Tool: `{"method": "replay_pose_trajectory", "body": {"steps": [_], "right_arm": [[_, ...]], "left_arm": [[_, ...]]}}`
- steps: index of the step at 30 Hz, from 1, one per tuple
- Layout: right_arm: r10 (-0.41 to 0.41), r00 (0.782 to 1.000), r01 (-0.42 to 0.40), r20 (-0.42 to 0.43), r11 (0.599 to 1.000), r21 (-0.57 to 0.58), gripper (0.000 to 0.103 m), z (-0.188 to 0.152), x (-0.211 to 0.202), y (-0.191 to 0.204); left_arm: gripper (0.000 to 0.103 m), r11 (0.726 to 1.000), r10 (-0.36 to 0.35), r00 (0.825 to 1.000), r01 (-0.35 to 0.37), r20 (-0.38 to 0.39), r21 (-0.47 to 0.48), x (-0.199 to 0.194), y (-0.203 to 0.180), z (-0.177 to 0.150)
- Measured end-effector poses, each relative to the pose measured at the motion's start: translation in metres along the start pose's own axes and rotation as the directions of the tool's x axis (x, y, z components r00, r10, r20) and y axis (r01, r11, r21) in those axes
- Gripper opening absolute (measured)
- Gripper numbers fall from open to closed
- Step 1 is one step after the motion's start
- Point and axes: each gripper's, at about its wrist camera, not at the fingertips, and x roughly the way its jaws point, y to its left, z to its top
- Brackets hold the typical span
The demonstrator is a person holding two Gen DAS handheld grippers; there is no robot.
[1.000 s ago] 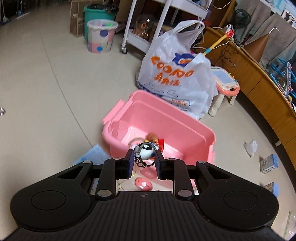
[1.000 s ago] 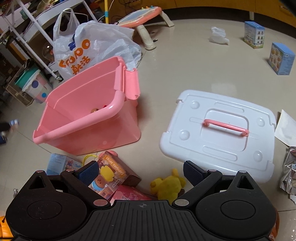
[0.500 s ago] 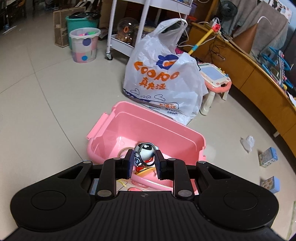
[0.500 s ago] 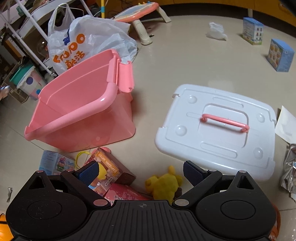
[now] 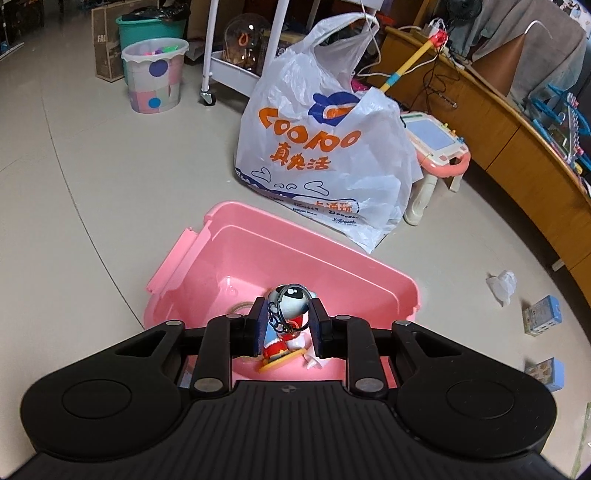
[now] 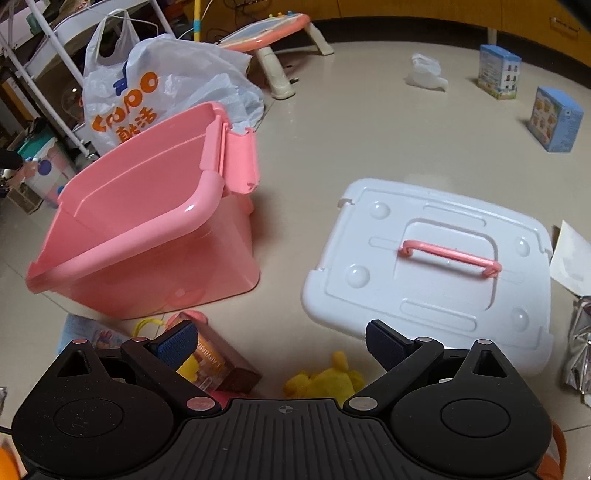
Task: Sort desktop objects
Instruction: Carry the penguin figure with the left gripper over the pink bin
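Left gripper (image 5: 287,325): fingers closed on a keychain figurine (image 5: 286,317), held over the open pink bin (image 5: 258,251) directly ahead of the fingertips. Right gripper (image 6: 280,341): fingers spread wide, holding nothing; yellow plush toy (image 6: 325,380) lies on the floor between them, white lid (image 6: 436,269) beyond the right finger.

Pale glossy tiled floor (image 5: 74,206) ahead, white wheeled shelving rack (image 5: 221,66) far ahead beside a teal bin (image 5: 147,27), curved wooden cabinet (image 5: 517,147) running along the right
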Motion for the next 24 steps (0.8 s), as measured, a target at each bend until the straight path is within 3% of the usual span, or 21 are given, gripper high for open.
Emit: {"method": "replay_pose_trajectory", "body": {"steps": [14,24], "right_arm": [[-0.007,0.999,0.008,0.047,1.000,-0.020,0.097,0.011,0.012,0.004],[-0.025,0.997,0.025,0.072,1.000,0.010,0.097,0.022,0.019,-0.006]], "left_arm": [[0.024,0.999,0.018,0.994,-0.014,-0.110,0.040,0.077,0.001,0.019],[0.024,0.995,0.076,0.968,-0.059,-0.239,0.075,0.151,0.004,0.019]]}}
